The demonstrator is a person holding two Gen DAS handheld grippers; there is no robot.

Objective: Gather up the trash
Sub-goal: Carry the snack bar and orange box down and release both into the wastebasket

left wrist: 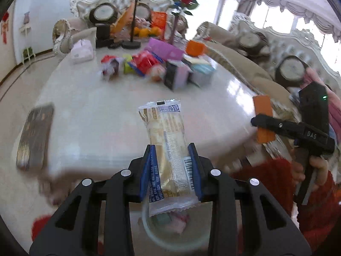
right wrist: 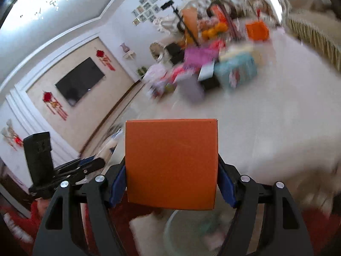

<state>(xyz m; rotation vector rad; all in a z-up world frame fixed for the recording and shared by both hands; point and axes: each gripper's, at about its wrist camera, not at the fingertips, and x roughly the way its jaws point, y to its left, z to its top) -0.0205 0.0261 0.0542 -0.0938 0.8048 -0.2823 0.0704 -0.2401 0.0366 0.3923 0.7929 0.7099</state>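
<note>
- Left wrist view showed the left gripper [left wrist: 172,170] clamped on a clear snack wrapper [left wrist: 165,140], its blue pads pressing both long edges, the wrapper's far end sticking up over the white table [left wrist: 96,128].
- Right wrist view showed the right gripper [right wrist: 171,183] closed on an orange box [right wrist: 171,162], held squarely between the pads.
- Below both loads sat a pale bin [left wrist: 170,230], already holding some scraps and partly hidden by the jaws.
- More packets and boxes [left wrist: 157,66] lay in a pile at the table's far side, well apart from both grippers.
- Risk, as I judged it: the wrapper was light and limp, so it could cling to a pad or drift past the rim on release.
- The box looked nearly as wide as the bin mouth; dropped off-centre, it might catch the rim and tip out.
- The grippers were near each other over one bin, so they could collide.
</note>
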